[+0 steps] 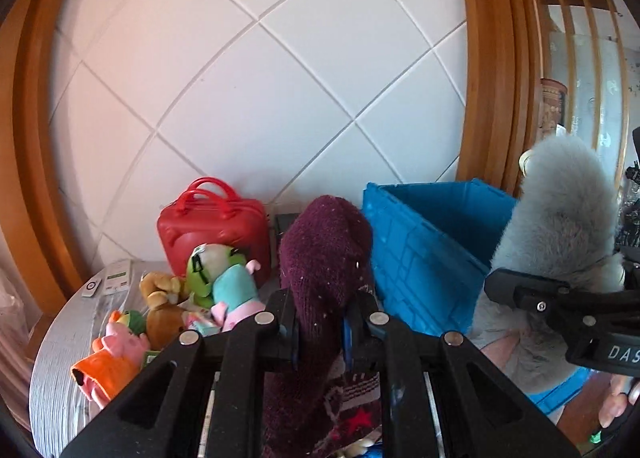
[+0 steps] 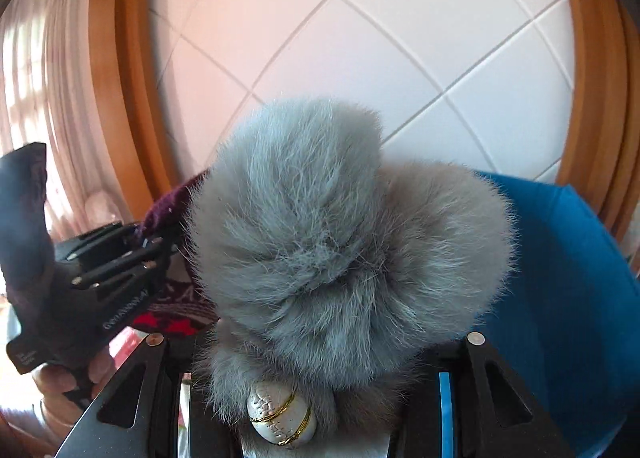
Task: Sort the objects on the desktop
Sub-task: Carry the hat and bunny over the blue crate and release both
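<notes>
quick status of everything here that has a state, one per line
left gripper: shut on maroon knit sock, lifted
right gripper: shut on grey fur piece, lifted
blue crate: open, inside looks empty as far as visible
red case: closed, upright against the wall
plush toys: heaped on the table, untouched

Left gripper: matte black plastic, triangular cutouts in the finger arms, round silver pins at the joints, blue pad edges. Right gripper: same build, white lettering on its side, blue pad strip.
</notes>
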Demonstrator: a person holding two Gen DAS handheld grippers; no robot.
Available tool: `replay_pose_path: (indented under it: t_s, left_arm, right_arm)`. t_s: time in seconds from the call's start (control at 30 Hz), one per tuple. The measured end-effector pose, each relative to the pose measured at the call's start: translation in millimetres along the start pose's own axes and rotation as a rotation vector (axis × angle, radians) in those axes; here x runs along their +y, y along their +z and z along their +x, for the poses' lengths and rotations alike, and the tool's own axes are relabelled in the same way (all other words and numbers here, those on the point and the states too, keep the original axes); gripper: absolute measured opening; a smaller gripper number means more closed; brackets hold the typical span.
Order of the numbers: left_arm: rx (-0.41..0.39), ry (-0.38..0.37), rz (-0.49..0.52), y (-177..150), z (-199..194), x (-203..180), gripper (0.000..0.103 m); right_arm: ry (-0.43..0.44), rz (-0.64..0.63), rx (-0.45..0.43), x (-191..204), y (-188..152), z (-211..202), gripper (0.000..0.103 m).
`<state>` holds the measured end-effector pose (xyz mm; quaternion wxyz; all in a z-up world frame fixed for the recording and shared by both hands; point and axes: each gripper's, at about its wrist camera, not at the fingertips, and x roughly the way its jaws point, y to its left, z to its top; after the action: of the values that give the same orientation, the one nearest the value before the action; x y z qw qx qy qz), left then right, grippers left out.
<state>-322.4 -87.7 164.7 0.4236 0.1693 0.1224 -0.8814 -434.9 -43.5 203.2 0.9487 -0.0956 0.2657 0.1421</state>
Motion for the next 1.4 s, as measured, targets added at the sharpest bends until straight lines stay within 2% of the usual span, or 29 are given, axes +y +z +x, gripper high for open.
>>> replay_pose_path:
  t_s: [0.3,0.47,0.57,0.7,0.8,0.93,1.1,1.23,1.4]
  left_arm:
    - [-0.104,-0.135,0.018,67,-5,-117,0.014]
    - [-0.128,-0.162,0.063,98,9,-190,0.014]
    - [-0.09,-0.187,0.077,112,34,-227,0.014]
    - [0.006,-0.158,0.106,120,92,-267,0.014]
    - [0.138,-0.153,0.099,118,149,-285,0.014]
    - [0.331,-0.082,0.178,89,229,-307,0.014]
    - [0.597,-0.074,0.202,44,312,-319,0.014]
    - [0.74,-0.081,0.241,10,342,-336,0.014]
    - [0.832,-0.094,0.278,-14,355,-350,0.015]
  right_arm:
    - [-0.108,-0.017,-0.03,-103,40,-67,0.037]
    - [-0.184,-0.017,0.02,-178,49,-68,0.037]
    - [-0.216,-0.019,0.09,-223,44,-51,0.037]
    - [-0.217,-0.009,0.181,-273,37,-17,0.037]
    - [-0.184,0.016,0.257,-307,28,18,0.037]
    - [-0.157,0.028,0.387,-336,5,76,0.037]
    - [-0.178,0.02,0.542,-357,-36,143,0.037]
    - [-0.161,0.048,0.677,-367,-74,182,0.037]
    - [-0.143,0.071,0.775,-375,-102,203,0.037]
